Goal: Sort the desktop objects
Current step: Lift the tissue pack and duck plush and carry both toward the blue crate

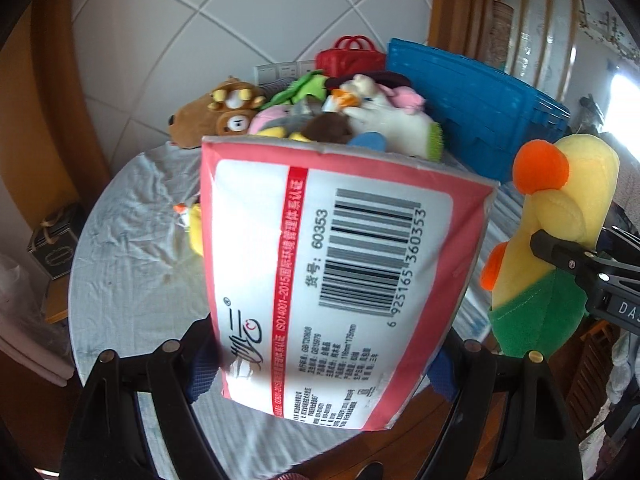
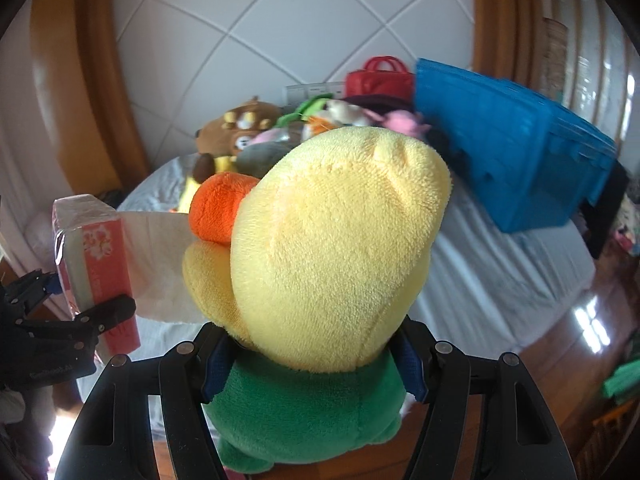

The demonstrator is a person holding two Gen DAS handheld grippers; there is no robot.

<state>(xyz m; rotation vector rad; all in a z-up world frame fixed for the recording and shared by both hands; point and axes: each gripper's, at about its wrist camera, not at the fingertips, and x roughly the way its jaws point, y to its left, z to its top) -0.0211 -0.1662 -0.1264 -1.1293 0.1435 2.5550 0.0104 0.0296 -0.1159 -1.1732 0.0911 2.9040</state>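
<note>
Tissue pack (image 1: 320, 280) clamped in left fingers (image 1: 200, 372), long axis pointing away; right fingers (image 2: 214, 376) grip plush duck (image 2: 328, 248).

A white tiled wall (image 1: 248, 4) with pale diagonal grout lines fills the back of the room. Curved orange-brown wooden framing (image 2: 100, 80) stands at both sides of it. A wrinkled light cloth (image 1: 132, 248) covers the round counter (image 2: 500, 280). Beneath lies a glossy reddish-brown wooden floor (image 2: 580, 340), catching bright window reflections. Daylight glares in at the far right (image 1: 624, 84).

white diamond-tiled wall (image 1: 248, 4) behind, perhaps a dark box (image 1: 54, 240) on the floor.
</note>
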